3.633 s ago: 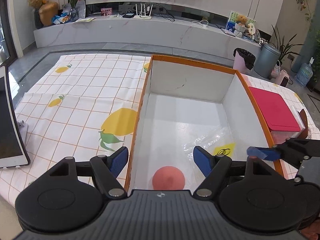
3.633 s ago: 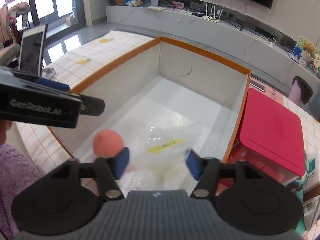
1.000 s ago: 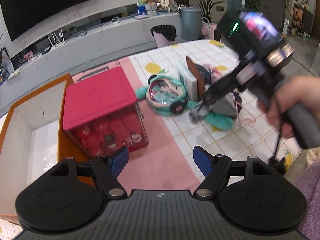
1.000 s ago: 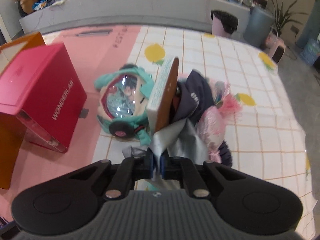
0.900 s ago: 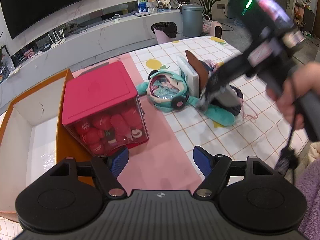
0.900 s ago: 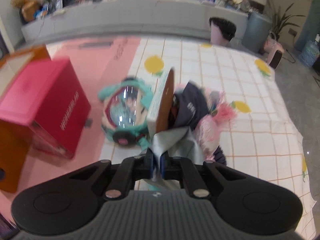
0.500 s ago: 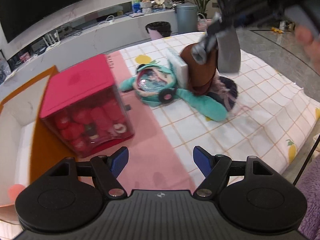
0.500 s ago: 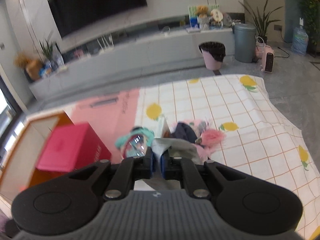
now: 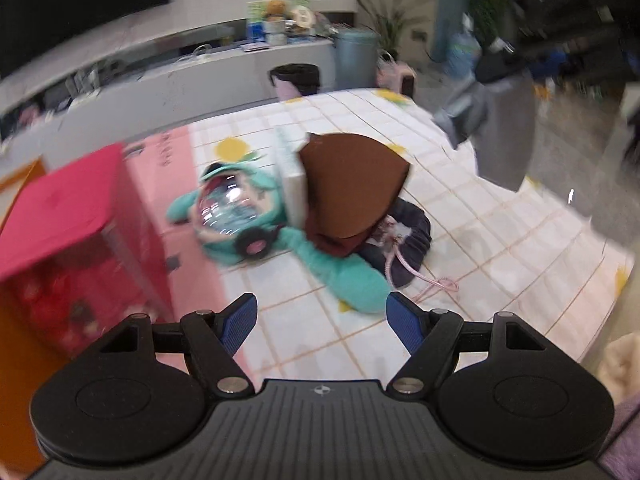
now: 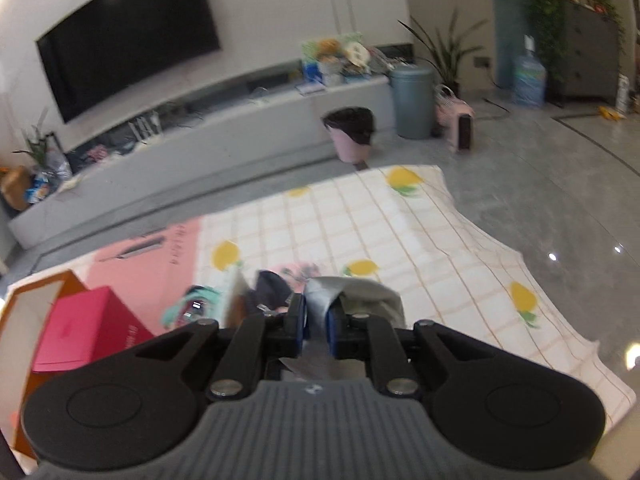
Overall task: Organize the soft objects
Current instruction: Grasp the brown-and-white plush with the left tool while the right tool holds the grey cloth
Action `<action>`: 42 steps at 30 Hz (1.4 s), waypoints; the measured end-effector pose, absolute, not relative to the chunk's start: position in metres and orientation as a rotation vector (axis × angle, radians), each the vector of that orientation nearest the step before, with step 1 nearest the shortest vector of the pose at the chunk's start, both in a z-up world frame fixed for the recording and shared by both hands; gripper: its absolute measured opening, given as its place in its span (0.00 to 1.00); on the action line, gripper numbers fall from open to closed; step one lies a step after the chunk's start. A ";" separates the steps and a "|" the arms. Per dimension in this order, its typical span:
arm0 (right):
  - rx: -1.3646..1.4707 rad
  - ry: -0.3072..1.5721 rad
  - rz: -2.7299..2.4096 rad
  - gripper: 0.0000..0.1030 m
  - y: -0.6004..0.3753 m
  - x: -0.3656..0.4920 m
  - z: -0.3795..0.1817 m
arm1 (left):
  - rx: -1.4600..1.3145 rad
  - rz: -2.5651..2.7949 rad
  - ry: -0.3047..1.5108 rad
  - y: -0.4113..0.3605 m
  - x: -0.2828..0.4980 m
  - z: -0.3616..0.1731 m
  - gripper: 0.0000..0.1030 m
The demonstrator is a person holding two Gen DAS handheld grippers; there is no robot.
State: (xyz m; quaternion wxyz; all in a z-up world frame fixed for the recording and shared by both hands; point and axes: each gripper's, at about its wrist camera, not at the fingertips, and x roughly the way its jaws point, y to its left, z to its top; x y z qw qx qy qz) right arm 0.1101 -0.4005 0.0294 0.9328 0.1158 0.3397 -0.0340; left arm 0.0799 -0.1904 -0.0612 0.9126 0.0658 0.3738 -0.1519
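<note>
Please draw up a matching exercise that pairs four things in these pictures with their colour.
Things:
1. cloth in the right gripper
2. plush lying on the tablecloth
3. lid of the clear box
4. pads of the left gripper

Colours:
A. blue
B. grey
C. red
D. teal

Pairs: 1-B, 2-D, 3-C, 4-A
</note>
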 end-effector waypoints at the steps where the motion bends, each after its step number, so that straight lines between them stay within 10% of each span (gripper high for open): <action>1: 0.238 0.692 -0.108 0.11 -0.403 0.110 0.028 | 0.173 -0.321 0.772 -0.200 0.083 -0.063 0.84; 18: 0.263 0.733 -0.193 0.11 -0.421 0.115 0.015 | 0.331 -0.099 0.493 -0.278 0.114 -0.104 0.74; 29: 0.235 0.741 -0.173 0.11 -0.414 0.115 0.013 | 0.248 -0.097 0.416 -0.268 0.107 -0.098 0.05; 42: 0.161 0.777 -0.138 0.11 -0.401 0.121 0.007 | 0.040 -0.129 0.448 -0.215 0.102 -0.058 0.04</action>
